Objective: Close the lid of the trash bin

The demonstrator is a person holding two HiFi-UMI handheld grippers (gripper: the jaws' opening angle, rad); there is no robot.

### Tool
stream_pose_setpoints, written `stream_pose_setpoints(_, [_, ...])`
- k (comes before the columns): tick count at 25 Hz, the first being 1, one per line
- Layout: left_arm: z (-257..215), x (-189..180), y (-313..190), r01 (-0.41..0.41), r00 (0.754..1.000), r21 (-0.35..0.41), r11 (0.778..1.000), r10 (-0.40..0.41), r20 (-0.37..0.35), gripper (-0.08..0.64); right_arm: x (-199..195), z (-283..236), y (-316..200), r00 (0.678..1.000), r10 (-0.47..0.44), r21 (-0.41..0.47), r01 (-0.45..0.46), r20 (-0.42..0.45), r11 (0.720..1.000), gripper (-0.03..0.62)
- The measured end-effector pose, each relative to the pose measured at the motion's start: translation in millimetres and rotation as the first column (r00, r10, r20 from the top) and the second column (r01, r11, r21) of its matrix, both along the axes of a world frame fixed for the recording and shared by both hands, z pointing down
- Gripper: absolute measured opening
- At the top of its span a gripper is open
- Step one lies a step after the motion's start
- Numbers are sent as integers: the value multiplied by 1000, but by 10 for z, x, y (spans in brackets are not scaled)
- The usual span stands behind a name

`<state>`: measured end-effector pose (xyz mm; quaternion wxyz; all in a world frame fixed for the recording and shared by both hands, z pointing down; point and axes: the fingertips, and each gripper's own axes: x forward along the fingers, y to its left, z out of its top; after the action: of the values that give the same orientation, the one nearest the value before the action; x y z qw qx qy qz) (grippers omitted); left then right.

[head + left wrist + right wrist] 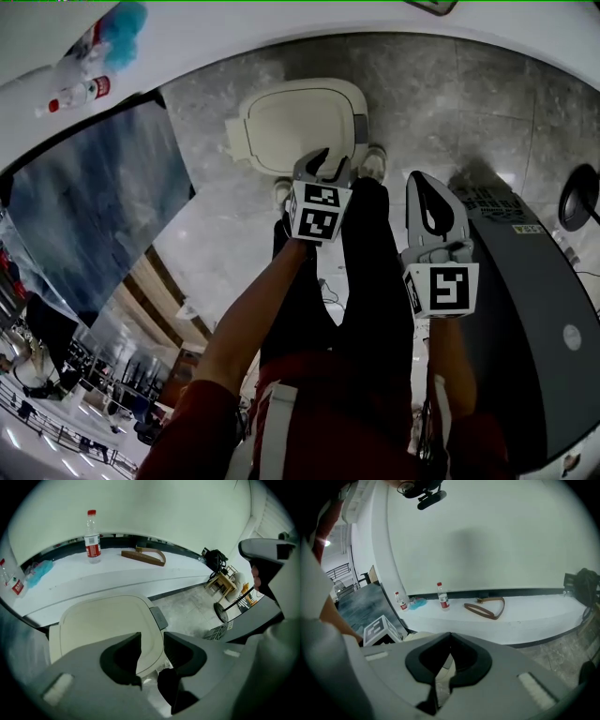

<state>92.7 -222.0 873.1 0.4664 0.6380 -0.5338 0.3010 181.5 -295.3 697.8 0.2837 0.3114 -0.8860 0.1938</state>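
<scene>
trash bin lid shut, left gripper above it, jaws apart and empty, right gripper jaws clenched

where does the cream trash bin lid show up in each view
Head view: the cream, rounded plastic trash bin lid is top centre, lying flat.
Left gripper view: lower left of centre, large.
Right gripper view: only a cream sliver left of centre; the rest is hidden.
Shared landmark: the crumpled blue item on the white ledge, top left in the head view, far left in the left gripper view, left of centre in the right gripper view.
</scene>
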Motion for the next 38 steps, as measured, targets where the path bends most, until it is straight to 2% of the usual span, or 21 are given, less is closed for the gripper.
stream_pose_setpoints(6, [-504,-358,206,31,999,38,999,-32,28,158,-258,-476,110,1000,-16,47,16,11,999,0])
stream_pose_setpoints(13, [-1290,-840,500,91,992,142,986,-102,71,158,-577,-1094,303,999,-44,120,40,31,992,0])
stream_pose_setpoints(19, [-2080,-1197,881,146,981,230,962,-171,91,158,-832,-1650,551,997,-64,192,56,37,980,0])
stream_pose_setpoints(22, [-2462,-1405,1061,186,970,282,941,-222,102,158,-962,-1922,691,996,-78,220,67,41,973,0])
stream_pose_setpoints(25, [-2890,-1662,1123,215,953,372,903,-278,124,156,-1094,-2215,764,994,-90,262,72,58,962,0])
stream_pose_setpoints(28, [-3355,-1927,1153,235,933,476,848,-335,135,156,-1235,-2569,810,991,-99,320,66,88,945,0])
stream_pose_setpoints(34, [-4379,-2401,1166,211,892,676,706,-422,163,156,-1474,-3353,833,979,-112,444,25,169,896,0])
stream_pose_setpoints(38, [-4989,-2603,1188,181,873,770,611,-460,160,156,-1595,-3858,852,968,-125,518,-6,217,855,0])
